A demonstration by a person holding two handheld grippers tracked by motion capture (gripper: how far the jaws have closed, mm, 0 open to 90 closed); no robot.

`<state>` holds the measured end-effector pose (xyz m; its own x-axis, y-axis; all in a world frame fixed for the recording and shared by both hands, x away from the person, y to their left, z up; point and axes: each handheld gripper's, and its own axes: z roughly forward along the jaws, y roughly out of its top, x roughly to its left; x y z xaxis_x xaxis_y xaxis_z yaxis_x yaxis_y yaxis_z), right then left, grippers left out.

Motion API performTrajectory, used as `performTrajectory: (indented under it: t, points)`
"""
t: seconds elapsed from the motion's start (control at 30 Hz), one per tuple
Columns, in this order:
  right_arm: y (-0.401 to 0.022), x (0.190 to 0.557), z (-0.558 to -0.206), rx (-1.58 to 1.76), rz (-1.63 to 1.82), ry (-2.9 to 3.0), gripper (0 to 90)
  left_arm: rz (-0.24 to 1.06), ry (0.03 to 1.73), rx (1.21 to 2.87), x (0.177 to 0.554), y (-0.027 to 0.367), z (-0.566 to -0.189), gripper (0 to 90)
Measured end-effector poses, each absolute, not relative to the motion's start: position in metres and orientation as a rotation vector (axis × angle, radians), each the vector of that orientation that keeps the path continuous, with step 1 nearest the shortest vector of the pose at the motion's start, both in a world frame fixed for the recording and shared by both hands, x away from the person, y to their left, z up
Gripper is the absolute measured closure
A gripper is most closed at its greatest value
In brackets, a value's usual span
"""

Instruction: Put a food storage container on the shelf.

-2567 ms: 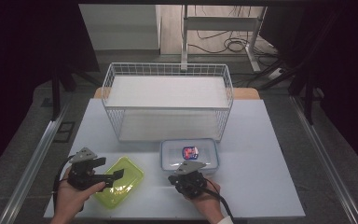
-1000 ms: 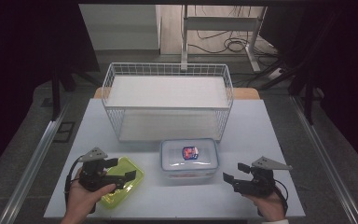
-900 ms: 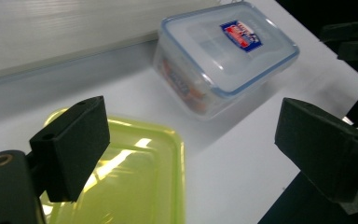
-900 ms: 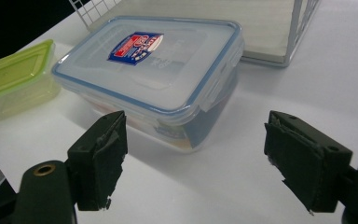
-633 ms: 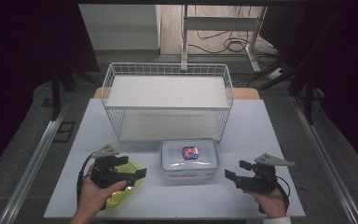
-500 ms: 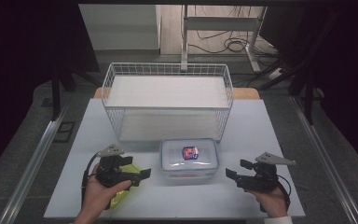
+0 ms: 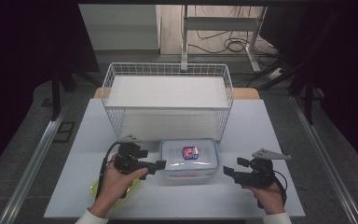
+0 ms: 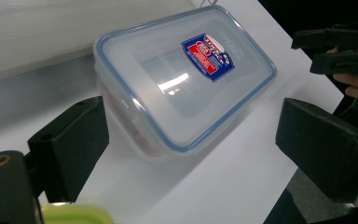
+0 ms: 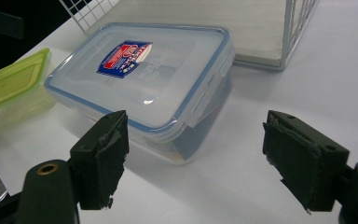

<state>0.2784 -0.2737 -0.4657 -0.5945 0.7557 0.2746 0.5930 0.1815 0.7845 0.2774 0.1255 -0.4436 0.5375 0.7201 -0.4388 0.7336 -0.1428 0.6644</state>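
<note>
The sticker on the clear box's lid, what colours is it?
The sticker on the box lid is blue and red with white print, clearest in the left gripper view.

left hand (image 7: 116,179) comes in from the bottom edge, white cuff showing at the wrist, forearm angled up and to the right. it grips the left gripper (image 7: 161,164) level, jaws pointing right and spread wide, nothing between them. right hand (image 7: 268,196) sits low at the far side, also cuffed in white, wrapped round the right gripper (image 7: 227,171), which points left toward the other one. its jaws stand wide apart too, nothing between them. the two grippers face each other, well apart.
</note>
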Motion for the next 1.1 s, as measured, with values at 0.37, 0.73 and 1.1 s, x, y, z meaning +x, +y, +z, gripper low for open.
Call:
performTrajectory:
  t: [0.37, 0.73, 1.1]
  points:
    - [-0.271, 0.282, -0.466, 1.303, 1.363, 2.277, 22.9, -0.139, 1.255, 1.858, 0.302, 0.117, -0.459, 10.0]
    - [-0.269, 0.280, -0.464, 1.297, 1.358, 2.275, 23.0, -0.179, 1.281, 1.874, 0.304, 0.115, -0.466, 10.5]
    - [-0.269, 0.279, -0.464, 1.297, 1.354, 2.267, 23.3, -0.312, 1.326, 1.876, 0.320, 0.113, -0.479, 12.4]
